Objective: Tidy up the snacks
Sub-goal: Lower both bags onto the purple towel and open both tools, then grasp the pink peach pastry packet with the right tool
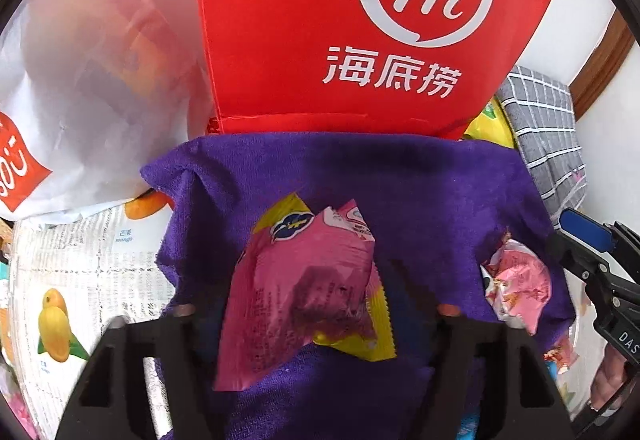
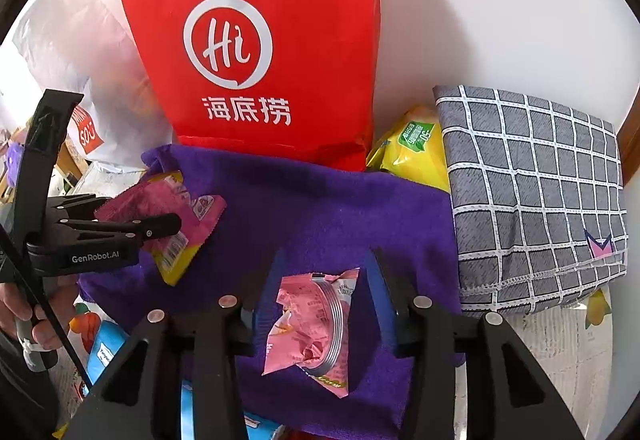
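Observation:
A magenta and yellow snack packet (image 1: 308, 288) lies between my left gripper's (image 1: 314, 310) fingers on a purple towel (image 1: 420, 192); the jaws stand wide apart at its sides. In the right wrist view this left gripper (image 2: 168, 216) reaches over the same packet (image 2: 168, 216). A light pink snack packet (image 2: 312, 328) lies between my right gripper's (image 2: 320, 280) blue-padded fingers (image 2: 382, 300), which stand apart on either side. That pink packet (image 1: 516, 280) also shows in the left wrist view beside the right gripper's fingers (image 1: 588, 232).
A tall red paper bag (image 2: 260, 52) stands behind the towel (image 2: 320, 208). A white plastic bag (image 1: 80, 80) is at the left. A grey checked cloth (image 2: 536, 192) and a yellow packet (image 2: 412, 148) lie at the right. A fruit-print sheet (image 1: 80, 280) covers the surface.

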Tool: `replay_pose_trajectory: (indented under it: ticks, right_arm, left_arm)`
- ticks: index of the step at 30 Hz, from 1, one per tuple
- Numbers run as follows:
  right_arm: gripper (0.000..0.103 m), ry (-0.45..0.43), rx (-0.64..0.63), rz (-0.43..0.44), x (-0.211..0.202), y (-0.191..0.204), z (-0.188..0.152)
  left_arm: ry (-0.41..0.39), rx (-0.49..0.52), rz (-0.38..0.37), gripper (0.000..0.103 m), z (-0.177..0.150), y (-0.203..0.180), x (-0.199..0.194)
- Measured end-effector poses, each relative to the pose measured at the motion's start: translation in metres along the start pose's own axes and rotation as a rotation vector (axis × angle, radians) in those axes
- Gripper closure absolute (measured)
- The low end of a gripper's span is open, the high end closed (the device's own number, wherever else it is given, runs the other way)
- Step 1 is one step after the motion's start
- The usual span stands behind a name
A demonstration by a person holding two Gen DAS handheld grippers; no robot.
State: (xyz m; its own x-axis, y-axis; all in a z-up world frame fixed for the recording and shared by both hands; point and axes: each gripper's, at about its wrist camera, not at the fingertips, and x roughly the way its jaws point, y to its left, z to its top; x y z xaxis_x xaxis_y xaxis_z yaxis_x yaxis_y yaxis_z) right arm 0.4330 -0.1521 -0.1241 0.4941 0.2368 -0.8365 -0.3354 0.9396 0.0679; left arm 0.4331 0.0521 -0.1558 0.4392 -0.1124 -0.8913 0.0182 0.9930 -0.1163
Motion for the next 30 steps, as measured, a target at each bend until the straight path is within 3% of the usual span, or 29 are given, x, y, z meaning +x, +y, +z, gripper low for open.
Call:
replay_pose_trajectory:
  ticks: [4, 9, 18, 30]
  right_arm:
    - [0.058, 0.038, -0.007, -0.010, 0.009, 0.002, -0.002]
    - [0.058, 0.040, -0.011, -0.002, 0.006, 0.006, -0.003]
    - [0.057, -0.087, -0.021, -0.034, -0.057, 0.026, -0.010]
    - [0.056, -0.104, 0.032, -0.088, -0.126, 0.022, -0.068]
  left_arm:
    - [-0.025, 0.017, 0.057, 0.023, 0.000, -0.004, -0.006]
    - [-0.054, -0.002, 0.048, 0.023, -0.002, 0.004, -0.025]
    - [-0.126, -0.016, 0.056, 0.023, -0.027, 0.002, -0.085]
    - [-0.213, 0.003, 0.044, 0.023, -0.092, -0.017, -0.170]
